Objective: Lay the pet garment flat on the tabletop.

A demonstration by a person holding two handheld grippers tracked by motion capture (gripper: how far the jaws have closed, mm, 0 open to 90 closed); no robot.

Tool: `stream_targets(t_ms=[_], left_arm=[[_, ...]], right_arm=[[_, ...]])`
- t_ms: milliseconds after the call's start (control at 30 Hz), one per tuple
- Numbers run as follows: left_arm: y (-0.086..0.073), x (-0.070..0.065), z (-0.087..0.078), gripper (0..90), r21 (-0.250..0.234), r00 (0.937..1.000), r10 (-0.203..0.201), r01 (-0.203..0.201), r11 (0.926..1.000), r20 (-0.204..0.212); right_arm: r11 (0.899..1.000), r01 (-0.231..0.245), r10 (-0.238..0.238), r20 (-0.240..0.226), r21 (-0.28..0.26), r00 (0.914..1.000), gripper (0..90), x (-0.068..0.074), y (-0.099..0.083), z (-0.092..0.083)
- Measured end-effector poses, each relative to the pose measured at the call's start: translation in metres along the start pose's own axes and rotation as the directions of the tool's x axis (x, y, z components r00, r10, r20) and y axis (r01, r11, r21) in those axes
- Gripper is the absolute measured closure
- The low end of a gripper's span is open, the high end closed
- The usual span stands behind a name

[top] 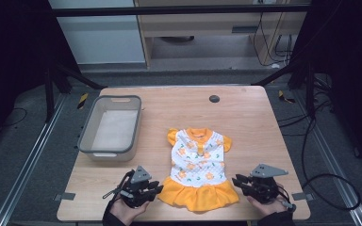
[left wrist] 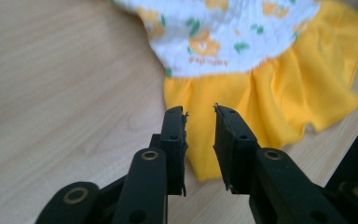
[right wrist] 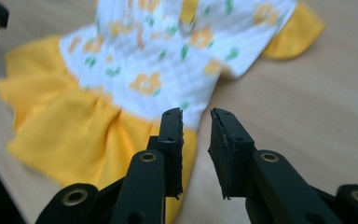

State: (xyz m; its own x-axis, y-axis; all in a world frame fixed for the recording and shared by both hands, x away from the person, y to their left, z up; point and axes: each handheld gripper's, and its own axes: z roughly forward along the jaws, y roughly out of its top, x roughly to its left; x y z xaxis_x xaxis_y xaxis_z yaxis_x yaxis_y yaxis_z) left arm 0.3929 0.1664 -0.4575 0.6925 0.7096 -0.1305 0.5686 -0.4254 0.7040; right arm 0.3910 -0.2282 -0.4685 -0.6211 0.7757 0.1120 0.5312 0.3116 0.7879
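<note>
At the near edge of the wooden desk, a person's hands hold two grippers. The left gripper sits just beside the yellow skirt's left corner, its jaws parted with nothing between them. The right gripper sits just beside the skirt's right corner, jaws likewise apart and empty. Between them lies the small dress, flat on the desk, white flowered top and yellow ruffled hem toward the person, collar pointing away. Farther back on the left stands a grey bin. Near the far edge is a small dark round disc.
</note>
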Motion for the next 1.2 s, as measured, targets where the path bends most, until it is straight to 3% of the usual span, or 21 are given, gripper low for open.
stream_targets(t_ms=[33,67,100,133,167,300,400,433,667,833,933,1067,1100,1200], left_arm=[[0.008,-0.002,-0.001,69.8,-0.032,1.0,-0.002,0.002,0.9995,-0.005],[0.008,-0.002,-0.001,69.1,-0.032,1.0,-0.002,0.002,0.9995,-0.005],[0.017,-0.006,0.002,68.2,-0.059,0.9999,0.014,-0.015,0.9981,-0.009],[0.017,-0.006,0.002,67.2,-0.059,0.9999,0.014,-0.015,0.9981,-0.009],[0.025,-0.012,0.009,66.9,-0.069,0.9996,0.027,-0.028,0.9973,-0.01],[0.035,-0.021,0.027,64.9,-0.076,0.999,0.046,-0.046,0.996,-0.001],[0.039,-0.028,0.042,64.5,-0.067,0.9977,0.067,-0.067,0.9955,-0.009],[0.04,-0.029,0.045,64.4,-0.066,0.9977,0.066,-0.067,0.9956,-0.011],[0.034,-0.03,0.066,64.6,-0.029,0.996,0.088,-0.089,0.9956,-0.015],[0.029,-0.028,0.074,71.8,-0.017,0.996,0.087,-0.087,0.9961,-0.023],[0.028,-0.029,0.078,73.8,-0.004,0.9952,0.094,-0.095,0.9955,-0.025],[0.025,-0.034,0.082,78.7,0.017,0.9928,0.118,-0.117,0.993,-0.023],[0.024,-0.036,0.083,80.8,0.03,0.9911,0.132,-0.131,0.9909,-0.02],[0.024,-0.038,0.083,86.9,0.039,0.989,0.145,-0.144,0.9888,-0.026]], right_arm=[[0.998,-0.009,0.01,0.015,-0.057,0.9998,73.8,-0.007,0.01,0.0],[0.998,-0.009,0.01,0.015,-0.057,0.9998,73.8,-0.007,0.01,0.0],[0.994,-0.022,0.025,0.022,-0.105,0.9994,73.8,-0.013,0.02,0.003],[0.994,-0.022,0.025,0.022,-0.105,0.9994,73.8,-0.013,0.02,0.003],[0.991,-0.031,0.035,0.025,-0.133,0.9991,73.1,-0.02,0.032,0.009],[0.987,-0.029,0.035,0.032,-0.16,0.9989,71.7,-0.029,0.05,0.027],[0.986,-0.015,0.019,0.021,-0.164,0.9996,69.2,-0.034,0.066,0.054],[0.987,-0.009,0.012,0.015,-0.159,0.9998,68.4,-0.035,0.072,0.065],[0.991,-0.002,0.0,-0.015,-0.136,0.9999,71.9,-0.041,0.085,0.102],[0.996,0.009,-0.01,-0.008,-0.084,0.9999,85.5,-0.041,0.083,0.124],[0.998,0.023,-0.024,-0.013,-0.063,0.9996,87.8,-0.04,0.08,0.13],[0.997,0.075,-0.074,0.021,-0.004,0.997,89.6,-0.039,0.076,0.141],[0.995,0.094,-0.095,0.04,0.031,0.9947,90.0,-0.039,0.074,0.146],[0.995,0.09,-0.093,0.059,0.039,0.994,90.0,-0.041,0.072,0.149]])
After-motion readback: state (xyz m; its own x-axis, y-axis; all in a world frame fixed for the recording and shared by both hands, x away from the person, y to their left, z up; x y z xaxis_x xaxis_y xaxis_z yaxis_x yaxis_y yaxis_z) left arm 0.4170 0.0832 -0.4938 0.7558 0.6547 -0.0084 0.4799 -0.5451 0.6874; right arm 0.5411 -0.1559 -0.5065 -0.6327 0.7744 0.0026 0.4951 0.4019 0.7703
